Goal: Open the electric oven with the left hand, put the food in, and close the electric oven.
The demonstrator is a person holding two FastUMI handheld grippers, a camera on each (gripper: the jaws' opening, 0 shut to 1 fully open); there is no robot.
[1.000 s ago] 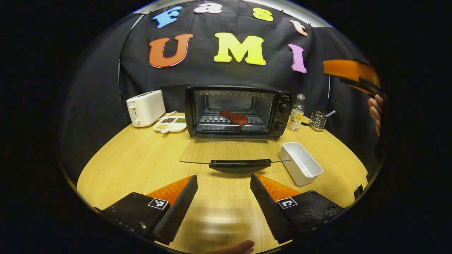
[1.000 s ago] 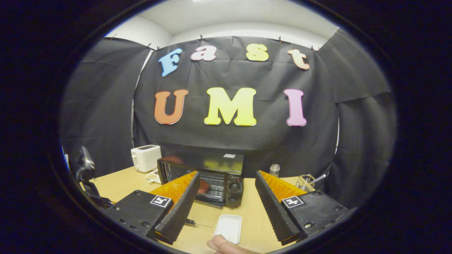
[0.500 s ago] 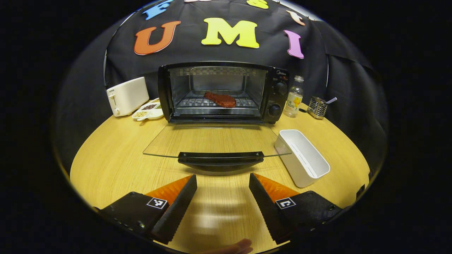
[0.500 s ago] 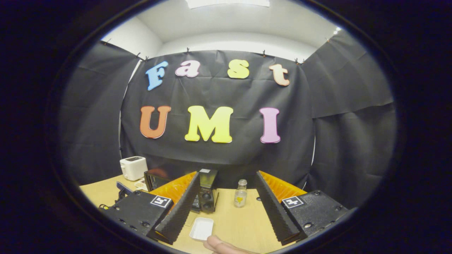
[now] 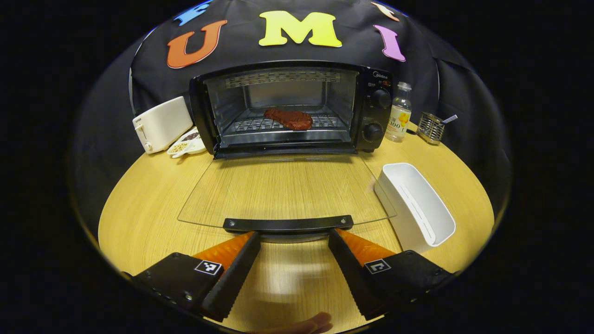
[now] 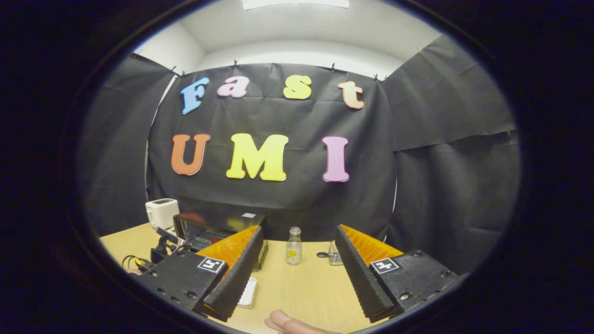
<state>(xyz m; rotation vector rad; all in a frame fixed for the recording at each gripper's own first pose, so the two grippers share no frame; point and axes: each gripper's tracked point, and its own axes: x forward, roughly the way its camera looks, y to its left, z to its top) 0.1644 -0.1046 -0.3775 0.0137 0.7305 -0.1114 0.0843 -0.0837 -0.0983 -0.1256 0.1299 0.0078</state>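
Two steps are looking done: the oven [image 5: 283,109] door [image 5: 283,190] is lying open and the food [image 5: 288,118] is sitting on its rack. Both grippers, left [image 5: 293,241] at the door handle [image 5: 287,224] and right [image 6: 299,253], are gaping empty; closing is remaining.

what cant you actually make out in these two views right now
- Oven in the right gripper view: the right gripper has a finger over its front, hiding door and food.
- Divided dish in the left gripper view: partly behind the oven's corner, its contents too small to name.
- Door handle in the left gripper view: whether the left gripper touches its underside is hidden.
- White tray in the right gripper view: mostly behind the same finger.
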